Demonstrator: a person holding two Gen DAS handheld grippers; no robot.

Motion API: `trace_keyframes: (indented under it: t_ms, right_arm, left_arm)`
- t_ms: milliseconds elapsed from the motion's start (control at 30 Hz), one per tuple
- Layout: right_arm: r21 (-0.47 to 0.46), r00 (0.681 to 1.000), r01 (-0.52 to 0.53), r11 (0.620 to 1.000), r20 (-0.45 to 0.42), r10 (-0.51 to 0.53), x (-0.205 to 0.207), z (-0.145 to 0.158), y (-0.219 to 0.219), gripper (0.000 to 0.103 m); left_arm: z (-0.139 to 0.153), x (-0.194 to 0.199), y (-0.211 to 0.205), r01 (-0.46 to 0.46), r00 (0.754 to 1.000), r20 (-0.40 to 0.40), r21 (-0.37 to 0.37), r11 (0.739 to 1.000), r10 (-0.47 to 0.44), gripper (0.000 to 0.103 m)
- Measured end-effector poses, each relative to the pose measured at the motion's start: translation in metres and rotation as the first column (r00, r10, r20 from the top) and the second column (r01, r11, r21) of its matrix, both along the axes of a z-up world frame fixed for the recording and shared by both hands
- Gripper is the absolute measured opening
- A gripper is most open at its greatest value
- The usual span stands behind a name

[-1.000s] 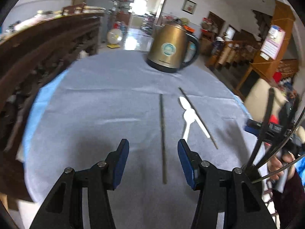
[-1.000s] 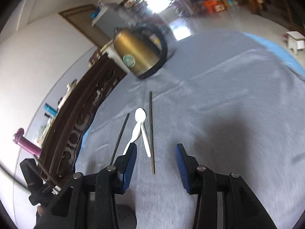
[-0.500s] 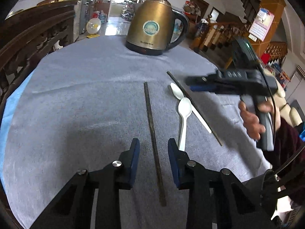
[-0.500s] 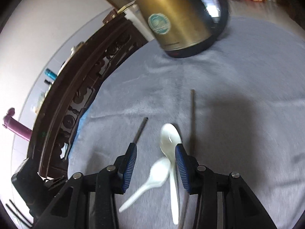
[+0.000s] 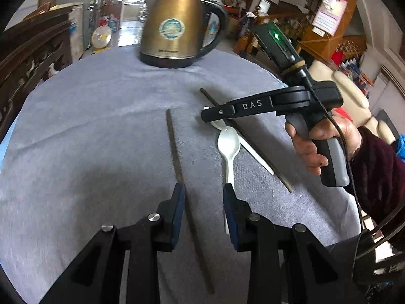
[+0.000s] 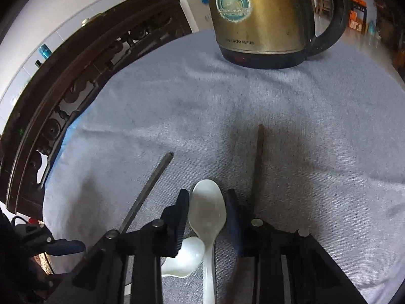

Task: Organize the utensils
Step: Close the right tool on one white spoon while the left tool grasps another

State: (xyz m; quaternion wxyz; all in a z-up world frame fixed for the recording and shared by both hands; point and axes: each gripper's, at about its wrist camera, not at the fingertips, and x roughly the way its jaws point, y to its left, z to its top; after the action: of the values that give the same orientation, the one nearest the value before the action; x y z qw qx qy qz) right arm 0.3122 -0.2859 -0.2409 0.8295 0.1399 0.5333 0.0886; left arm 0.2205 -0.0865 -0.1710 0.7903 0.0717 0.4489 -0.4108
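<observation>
Two dark chopsticks and two white plastic spoons lie on the grey cloth. My left gripper [image 5: 203,190] stands narrowly open over the near end of the left chopstick [image 5: 174,152], which runs between its fingers close to the left pad, not pinched. The handle of the nearer spoon [image 5: 229,144] slips behind its right finger. My right gripper [image 6: 207,200], seen from the side [image 5: 205,115], is down over the far spoon [image 6: 208,210]. Its jaws are closing, and the pads sit against both sides of the bowl. The second spoon's bowl [image 6: 187,261] lies partly under its left finger. The right chopstick [image 6: 259,157] lies just beside it.
A brass-coloured electric kettle [image 5: 174,25] stands at the far side of the round table [image 5: 76,126]. Dark carved wooden furniture [image 5: 30,58] runs along the left edge. A person's hand [image 5: 316,141] in a dark red sleeve grips the right tool. A cream sofa [image 5: 349,93] is beyond.
The left gripper narrowed and moved forward along the left chopstick. The right gripper swung in low over the spoons, and its jaws narrowed around the far spoon's bowl.
</observation>
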Motion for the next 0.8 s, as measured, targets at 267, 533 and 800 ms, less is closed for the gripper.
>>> trace_keyframes:
  t_ms: [267,533,800]
  right_arm:
    - [0.090,0.988,0.108,0.990,0.097,-0.116,-0.039,0.021,-0.031,0.032]
    - [0.180,0.961,0.214,0.960,0.136,-0.240,-0.085,0.032,-0.064,0.032]
    - [0.200,0.955,0.228,0.953,0.145,-0.259,-0.110,0.031,-0.069,0.032]
  left_arm:
    - [-0.001,0.009,-0.033,0.113,0.994,-0.005,-0.035,0.993,-0.113,0.032]
    - [-0.015,0.014,-0.075,0.186,0.982,-0.015,-0.007,0.983,-0.186,0.048]
    - [-0.029,0.019,-0.098,0.163,0.986,0.015,0.060,0.985,-0.165,0.020]
